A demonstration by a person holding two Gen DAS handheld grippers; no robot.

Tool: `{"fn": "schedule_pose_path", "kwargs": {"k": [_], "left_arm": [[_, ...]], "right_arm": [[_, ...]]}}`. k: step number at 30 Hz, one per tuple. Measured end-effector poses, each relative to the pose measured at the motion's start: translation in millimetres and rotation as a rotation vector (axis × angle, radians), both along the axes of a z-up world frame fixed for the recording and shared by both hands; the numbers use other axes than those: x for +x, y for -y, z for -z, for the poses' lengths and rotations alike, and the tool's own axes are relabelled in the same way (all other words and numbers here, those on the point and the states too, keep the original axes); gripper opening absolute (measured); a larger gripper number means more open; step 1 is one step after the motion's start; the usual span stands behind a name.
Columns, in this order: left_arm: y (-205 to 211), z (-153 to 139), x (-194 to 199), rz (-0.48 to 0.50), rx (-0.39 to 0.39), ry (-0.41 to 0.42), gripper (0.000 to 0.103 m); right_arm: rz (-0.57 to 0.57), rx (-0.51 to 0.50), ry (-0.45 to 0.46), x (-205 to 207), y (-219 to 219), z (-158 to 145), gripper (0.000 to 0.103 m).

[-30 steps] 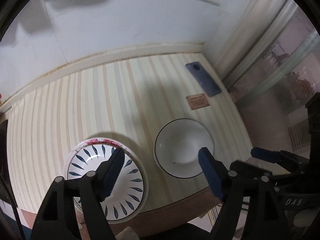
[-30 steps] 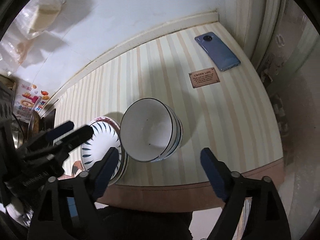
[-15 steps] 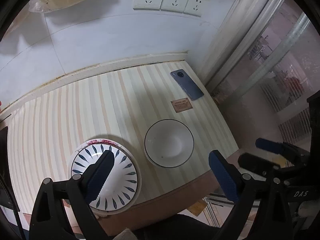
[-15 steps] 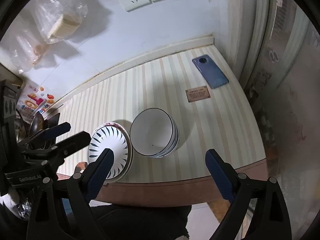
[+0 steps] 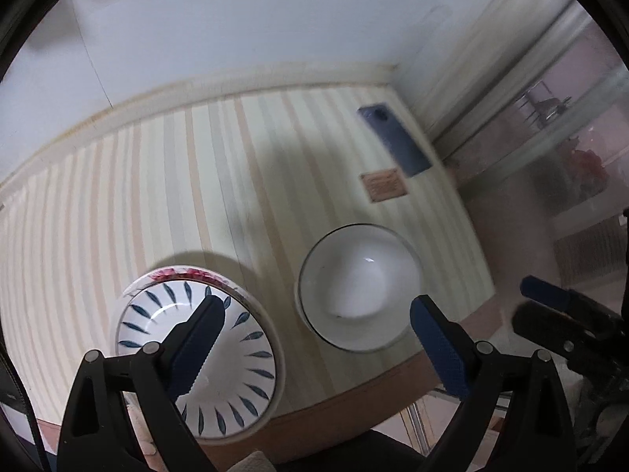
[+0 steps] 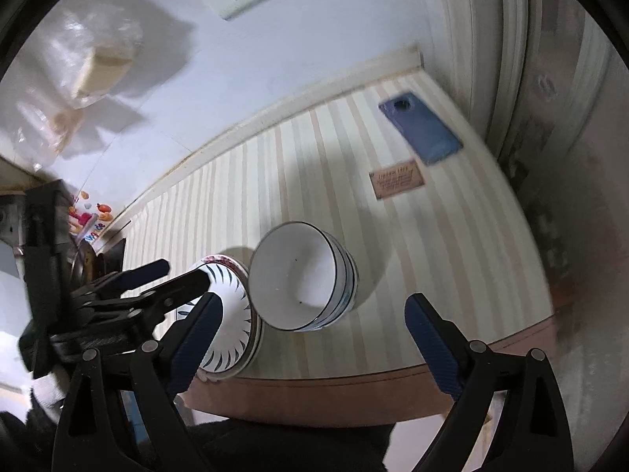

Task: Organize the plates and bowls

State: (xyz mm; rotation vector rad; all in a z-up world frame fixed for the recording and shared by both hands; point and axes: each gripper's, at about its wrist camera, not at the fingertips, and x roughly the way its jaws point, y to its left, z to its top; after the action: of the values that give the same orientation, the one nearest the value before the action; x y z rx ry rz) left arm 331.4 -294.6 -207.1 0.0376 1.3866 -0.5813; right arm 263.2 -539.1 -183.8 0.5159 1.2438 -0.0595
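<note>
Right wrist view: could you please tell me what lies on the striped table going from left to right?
Leaf-patterned plate stack → stack of white bowls → small brown label → blue phone.

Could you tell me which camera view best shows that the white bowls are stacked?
The right wrist view: it looks at the white bowls from the side, so several nested rims with dark lines show down the wall. The left wrist view looks almost straight into the top bowl, showing only its inside and one rim.
</note>
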Motion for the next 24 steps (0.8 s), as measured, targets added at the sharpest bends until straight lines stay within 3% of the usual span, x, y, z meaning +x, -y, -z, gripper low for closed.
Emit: {"fn": "schedule_pose_path", "kwargs": {"k": [9,13,16,21,24], "left_arm": [[26.6,76.2,38.1,0.025,0.045,-0.139,0.097],[36.2,96.3,49.2,0.044,0.058,-0.180,0.096],[40.9,109.8,54.5,0.054,0.050,-0.234,0.088],[45.7,134.4,56.9,0.056,0.024,-0.352,0.085],[47.7,140.1,56.1,0.062,-0.016,-0.393,0.078]], "right_arm": [[0.041,0.235,-0.099,14.8,13.1,108.8,0.096],[0.065,0.331,-0.134,16.7,12.0,151.4,0.096],[0.087,0.388,-0.142,16.0,9.9,174.2,0.096],[0.128,0.460,-0.131,14.4,8.3,196.7,0.095],[0.134,0.479,-0.120,16.6,6.0,201.9,0.082]]}}
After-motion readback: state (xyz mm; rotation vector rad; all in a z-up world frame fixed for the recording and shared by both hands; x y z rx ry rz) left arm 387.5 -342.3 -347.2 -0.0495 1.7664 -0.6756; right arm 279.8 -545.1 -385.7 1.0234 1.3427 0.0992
